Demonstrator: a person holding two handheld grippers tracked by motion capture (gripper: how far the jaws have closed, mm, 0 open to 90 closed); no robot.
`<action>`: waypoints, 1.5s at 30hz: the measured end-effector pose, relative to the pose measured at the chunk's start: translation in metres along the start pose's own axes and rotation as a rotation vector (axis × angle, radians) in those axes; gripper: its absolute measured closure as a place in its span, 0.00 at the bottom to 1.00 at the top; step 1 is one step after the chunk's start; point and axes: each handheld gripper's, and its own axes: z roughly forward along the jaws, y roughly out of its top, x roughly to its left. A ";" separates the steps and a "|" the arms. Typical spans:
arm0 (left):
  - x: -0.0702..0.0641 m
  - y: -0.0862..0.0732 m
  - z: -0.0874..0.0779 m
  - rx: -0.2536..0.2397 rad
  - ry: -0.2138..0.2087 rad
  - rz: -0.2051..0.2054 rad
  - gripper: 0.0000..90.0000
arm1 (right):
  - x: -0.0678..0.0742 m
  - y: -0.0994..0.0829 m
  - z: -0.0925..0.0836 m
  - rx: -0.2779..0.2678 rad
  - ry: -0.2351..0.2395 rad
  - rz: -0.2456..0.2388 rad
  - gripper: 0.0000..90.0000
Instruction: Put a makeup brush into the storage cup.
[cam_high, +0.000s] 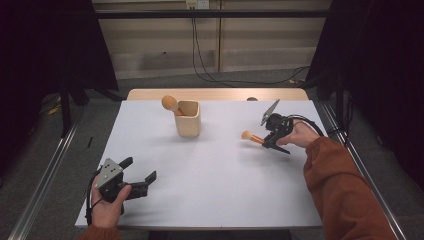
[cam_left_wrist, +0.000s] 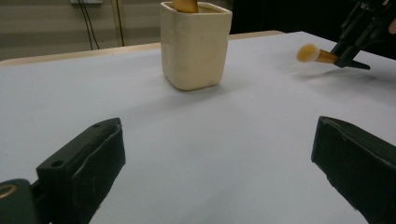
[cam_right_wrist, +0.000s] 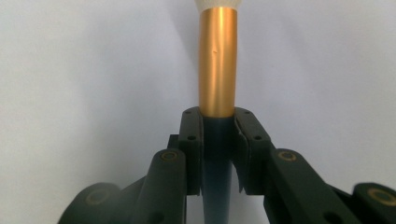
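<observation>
At the near left corner of the white table (cam_high: 215, 200), the left gripper (cam_high: 136, 176) rests low in the person's hand, its jaws spread wide with nothing between them; bare tabletop lies ahead of them in the left gripper view. Toward the far middle stands a cream square-sided cup (cam_high: 188, 119), upright, with a round-headed wooden utensil (cam_high: 171, 104) leaning out of its left side. Its lower part is hidden inside, so how it sits there cannot be judged. To the right, well apart from the cup, the right gripper (cam_high: 270, 139) is clamped on the dark handle of a makeup brush (cam_high: 251, 136). The brush's gold ferrule (cam_right_wrist: 217, 60) projects from the jaws, pale head pointing left, apparently held just above the table.
</observation>
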 end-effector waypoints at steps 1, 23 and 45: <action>0.000 0.000 0.000 0.000 0.000 -0.002 0.03 | 0.000 -0.001 -0.003 -0.024 0.009 0.021 0.84; -0.001 0.000 0.001 0.006 -0.004 0.006 0.03 | 0.018 -0.027 -0.018 -0.352 -0.059 0.194 0.84; -0.001 0.000 0.000 0.004 -0.003 0.005 0.03 | 0.038 -0.042 -0.025 -0.638 -0.116 0.278 0.84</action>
